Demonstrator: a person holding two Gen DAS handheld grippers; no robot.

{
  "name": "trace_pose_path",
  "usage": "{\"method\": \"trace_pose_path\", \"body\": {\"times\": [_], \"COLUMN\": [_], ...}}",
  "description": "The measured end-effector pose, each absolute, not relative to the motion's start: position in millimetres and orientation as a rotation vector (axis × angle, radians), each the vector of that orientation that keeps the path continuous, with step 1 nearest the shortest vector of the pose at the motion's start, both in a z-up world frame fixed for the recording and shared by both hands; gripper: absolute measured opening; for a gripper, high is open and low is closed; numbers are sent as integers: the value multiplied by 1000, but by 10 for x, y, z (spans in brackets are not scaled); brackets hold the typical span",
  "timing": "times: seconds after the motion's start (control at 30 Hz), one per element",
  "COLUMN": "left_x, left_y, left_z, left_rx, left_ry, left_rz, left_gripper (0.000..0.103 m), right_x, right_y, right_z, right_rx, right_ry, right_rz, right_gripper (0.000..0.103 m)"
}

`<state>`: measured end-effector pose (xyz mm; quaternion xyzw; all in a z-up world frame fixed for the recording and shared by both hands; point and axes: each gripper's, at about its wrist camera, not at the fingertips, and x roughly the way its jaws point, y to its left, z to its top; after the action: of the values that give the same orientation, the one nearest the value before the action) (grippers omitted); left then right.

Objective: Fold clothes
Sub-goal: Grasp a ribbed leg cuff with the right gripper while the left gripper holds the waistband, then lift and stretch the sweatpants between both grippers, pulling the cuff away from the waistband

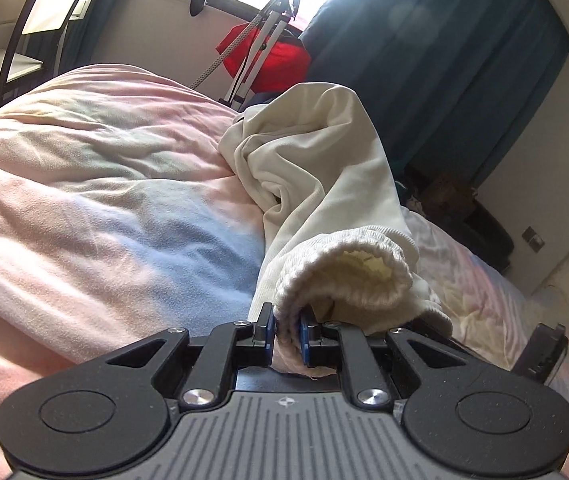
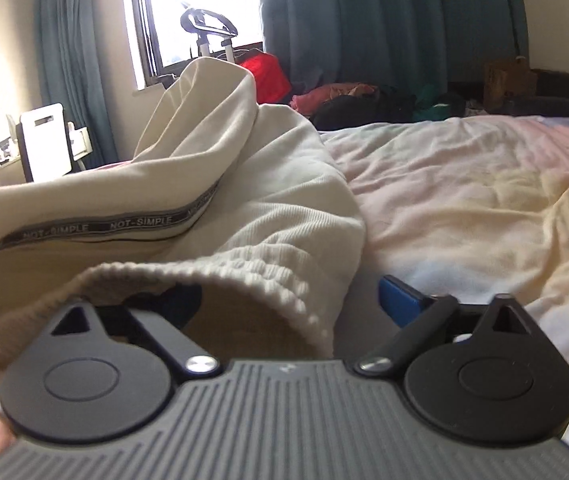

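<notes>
1. Your left tool [image 1: 287,330] is clenched on the ribbed cuff [image 1: 348,276] of a cream garment [image 1: 320,152]. The blue pads pinch the edge of the knit, so the cuff's mouth gapes just beyond them.

2. The garment lies crumpled on the bed [image 1: 96,184], bunched and partly raised above the pastel cover. It is not folded: sleeve and body are twisted together in a heap.

3. Expect it to handle as a soft, thick fleece: limp, no stiffness, heavy enough to sag and drag on the cover. It is not fragile or slippery, though the cover beneath may ruck up with it.

4. In the right wrist view, the printed tape [image 2: 96,230] inside the garment reads NOT-SIMPLE, so an inner face is showing there.

5. Your right tool [image 2: 244,316] is released, its fingers spread wide. One blue finger [image 2: 398,294] shows at the right, while the other sits behind a second ribbed edge [image 2: 220,276] that drapes between them.

6. Ribbed edges are the best holds: doubled, dense knit that will not stretch thin. Grip deep on the band, not its lip, and keep both holds level so the cloth hangs flat.
</notes>
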<state>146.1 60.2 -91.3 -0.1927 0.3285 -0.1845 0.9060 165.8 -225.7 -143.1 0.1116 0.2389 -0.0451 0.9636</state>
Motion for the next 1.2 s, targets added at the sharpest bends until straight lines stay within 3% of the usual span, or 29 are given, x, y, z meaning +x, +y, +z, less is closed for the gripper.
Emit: {"method": "trace_pose_path", "body": {"times": [0.1, 0.13, 0.17, 0.3, 0.47, 0.6, 0.77, 0.83, 1.0, 1.2], "left_x": [1480, 1482, 1491, 1506, 1434, 1371, 1333, 1300, 1212, 1106], "left_y": [647, 656, 665, 703, 746, 808, 750, 716, 497, 234], "left_z": [-950, -949, -948, -939, -860, -816, -845, -851, -811, -762], "left_rx": [-424, -425, -429, -462, -493, -494, -398, -357, -203, -20], "left_ry": [676, 674, 674, 684, 667, 687, 773, 786, 712, 620], "left_rz": [-393, -393, -395, -421, -457, -445, -422, -424, -434, -444], "left_gripper": [14, 14, 14, 14, 19, 29, 34, 54, 75, 76], "right_x": [1664, 1619, 1573, 1314, 836, 502, 422, 411, 535, 572], "right_y": [-2257, -2285, -2313, -2310, -1895, -1707, -1770, -1810, -1851, -1796], "right_z": [-1442, -1379, -1315, -922, -251, 22, -280, -422, -516, -613], "right_rx": [238, 253, 268, 231, -89, -252, -273, -234, -154, -186], "right_ry": [491, 469, 447, 327, 196, 166, 358, 432, 480, 492], "right_rz": [-125, -145, -165, -212, -199, -165, -51, -45, -48, -40], "right_gripper": [39, 20, 14, 13, 13, 13, 15, 16, 16, 16]}}
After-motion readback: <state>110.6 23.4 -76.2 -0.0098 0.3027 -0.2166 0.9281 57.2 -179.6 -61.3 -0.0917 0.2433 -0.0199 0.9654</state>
